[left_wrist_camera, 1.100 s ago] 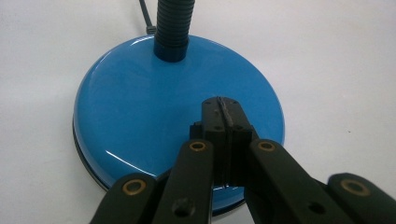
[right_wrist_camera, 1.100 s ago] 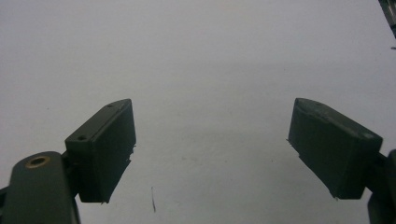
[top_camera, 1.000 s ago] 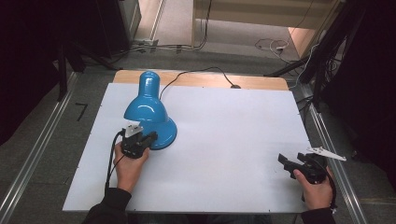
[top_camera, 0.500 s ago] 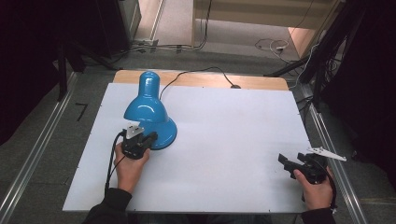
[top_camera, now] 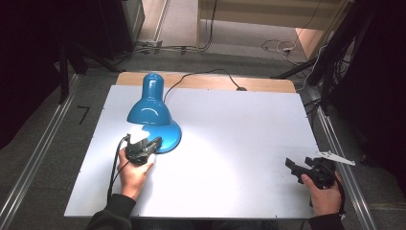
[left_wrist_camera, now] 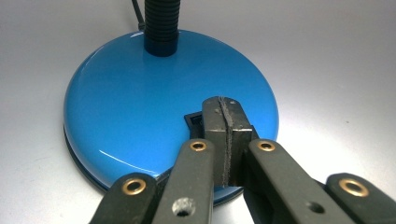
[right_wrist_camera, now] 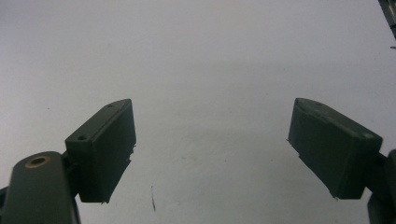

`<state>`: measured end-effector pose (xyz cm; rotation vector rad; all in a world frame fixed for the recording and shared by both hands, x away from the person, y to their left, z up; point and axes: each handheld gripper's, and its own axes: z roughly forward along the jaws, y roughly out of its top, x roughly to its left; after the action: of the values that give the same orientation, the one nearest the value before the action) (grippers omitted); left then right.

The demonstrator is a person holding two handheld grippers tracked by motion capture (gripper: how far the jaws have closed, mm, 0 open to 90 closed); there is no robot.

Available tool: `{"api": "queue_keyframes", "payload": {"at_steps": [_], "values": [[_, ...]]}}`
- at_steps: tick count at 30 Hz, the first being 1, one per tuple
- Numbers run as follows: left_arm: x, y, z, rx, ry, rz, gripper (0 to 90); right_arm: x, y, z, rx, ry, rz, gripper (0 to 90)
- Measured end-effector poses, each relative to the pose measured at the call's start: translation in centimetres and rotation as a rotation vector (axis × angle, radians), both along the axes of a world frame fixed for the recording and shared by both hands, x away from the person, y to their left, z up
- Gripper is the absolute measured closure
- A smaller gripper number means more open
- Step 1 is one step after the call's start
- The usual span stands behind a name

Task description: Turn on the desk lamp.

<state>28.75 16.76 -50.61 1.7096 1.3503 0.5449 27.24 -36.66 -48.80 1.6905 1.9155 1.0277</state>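
While the left gripper [left_wrist_camera: 227,122] presses its closed fingers on the lamp's switch [left_wrist_camera: 195,119], nothing has moved since before, and the right gripper [right_wrist_camera: 211,149] waits spread at 4 o'clock.

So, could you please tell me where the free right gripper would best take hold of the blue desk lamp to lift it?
Probably the black ribbed neck where it rises from the round base. The base is wide, flat and glossy, too broad for the jaws. The open right gripper could come in level from the lamp's right, as the shut left gripper sits at the near rim.
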Motion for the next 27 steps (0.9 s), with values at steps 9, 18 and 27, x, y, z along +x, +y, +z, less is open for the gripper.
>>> {"api": "queue_keyframes", "payload": {"at_steps": [9,18,27], "values": [[-0.2,0.0,0.2,-0.009,-0.003,0.003,90.0,0.0,0.0,0.0,0.002,0.0,0.001,13.6],[-0.4,0.8,0.7,-0.062,-0.02,0.017,79.1,0.0,0.0,0.0,0.003,0.0,0.001,13.6],[-0.6,0.9,1.0,-0.065,-0.045,0.031,60.7,0.0,-0.1,0.0,0.007,-0.002,0.002,13.7]]}}
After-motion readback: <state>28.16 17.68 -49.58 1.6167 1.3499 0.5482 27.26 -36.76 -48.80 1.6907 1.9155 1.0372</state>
